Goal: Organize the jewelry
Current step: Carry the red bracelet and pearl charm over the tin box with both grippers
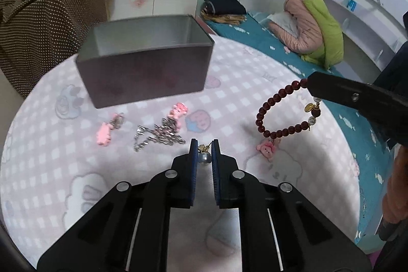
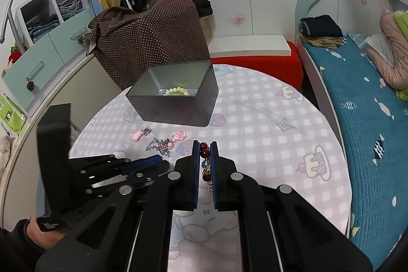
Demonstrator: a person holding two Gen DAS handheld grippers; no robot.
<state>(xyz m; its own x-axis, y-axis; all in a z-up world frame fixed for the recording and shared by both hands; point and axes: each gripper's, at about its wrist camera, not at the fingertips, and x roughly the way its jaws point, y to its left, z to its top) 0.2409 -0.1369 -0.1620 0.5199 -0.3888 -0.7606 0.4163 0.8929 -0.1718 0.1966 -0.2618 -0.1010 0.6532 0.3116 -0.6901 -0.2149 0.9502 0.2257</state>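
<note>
An open grey tin box (image 1: 145, 63) stands at the far side of the round table, which has a checked cloth (image 1: 255, 83). In the right wrist view a pale bead bracelet (image 2: 177, 91) lies inside the box (image 2: 176, 96). My left gripper (image 1: 204, 144) is shut on a small pearl earring (image 1: 205, 157) with a gold piece, just above the cloth. My right gripper (image 2: 205, 144) is shut on a dark red bead bracelet (image 1: 265, 119), whose loop hangs in the air at the right. A silver chain (image 1: 158, 137) and two pink charms (image 1: 104, 135) (image 1: 177, 112) lie in front of the box.
A pink pig charm (image 1: 267, 148) sits under the hanging loop; I cannot tell if it is attached. A teal-sheeted bed (image 2: 362, 119) runs along the right. A brown dotted cover (image 2: 153, 37) and a red stool (image 2: 255, 65) stand behind the table.
</note>
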